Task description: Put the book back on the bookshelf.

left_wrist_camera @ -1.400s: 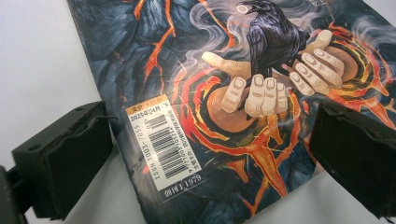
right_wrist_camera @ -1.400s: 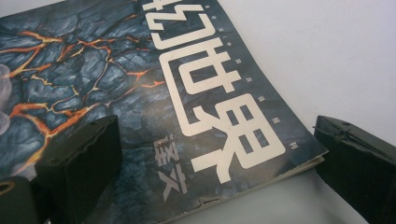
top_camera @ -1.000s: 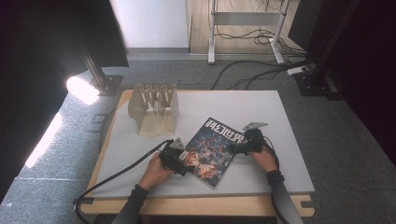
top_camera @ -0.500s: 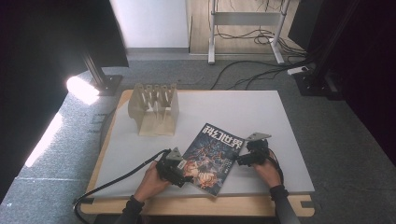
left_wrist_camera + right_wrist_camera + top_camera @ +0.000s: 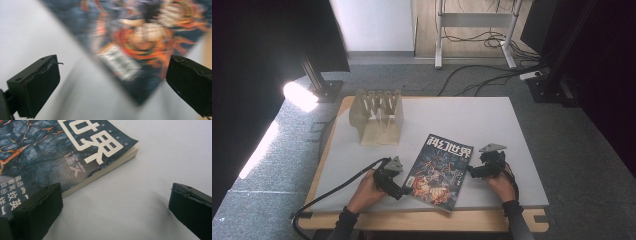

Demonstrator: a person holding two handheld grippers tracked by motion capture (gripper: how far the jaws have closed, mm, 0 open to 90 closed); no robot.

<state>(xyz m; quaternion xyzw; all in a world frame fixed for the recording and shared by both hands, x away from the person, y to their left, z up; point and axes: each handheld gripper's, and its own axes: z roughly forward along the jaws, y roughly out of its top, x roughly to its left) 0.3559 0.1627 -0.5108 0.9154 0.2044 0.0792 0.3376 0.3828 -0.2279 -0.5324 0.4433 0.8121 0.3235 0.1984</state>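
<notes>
A magazine (image 5: pixel 438 171) with a dark, fiery cover and large pale characters lies flat on the grey table (image 5: pixel 462 117), turned at a slant so that one corner points toward the person's edge of the table. Everything else is best placed against it.

The left tool (image 5: pixel 395 186) sits at the magazine's lower left edge, just beside the cover. The left hand (image 5: pixel 368 189) grips it from behind, the forearm coming up from the near edge of the table at a slant toward the magazine, with the cable (image 5: pixel 332 192) trailing back and away from the magazine. In the left gripper view the two black jaws stand wide apart with nothing between them but table surface and the magazine's near corner (image 5: pixel 140 97), which is blurred; the tool is released and hovers close over that corner.

The right tool (image 5: pixel 476 171) lies at the magazine's right edge, level with the middle of the cover. The right hand (image 5: pixel 499 179) holds it from the far side of the magazine, the wrist bent inward so the jaws point at the page block. In the right gripper view its jaws are also spread, released; one jaw sits over the cover's edge (image 5: pixel 82 182), the other is out over bare table.

A wooden rack (image 5: pixel 377 116) stands well apart from the magazine, beyond its upper left corner.
</notes>
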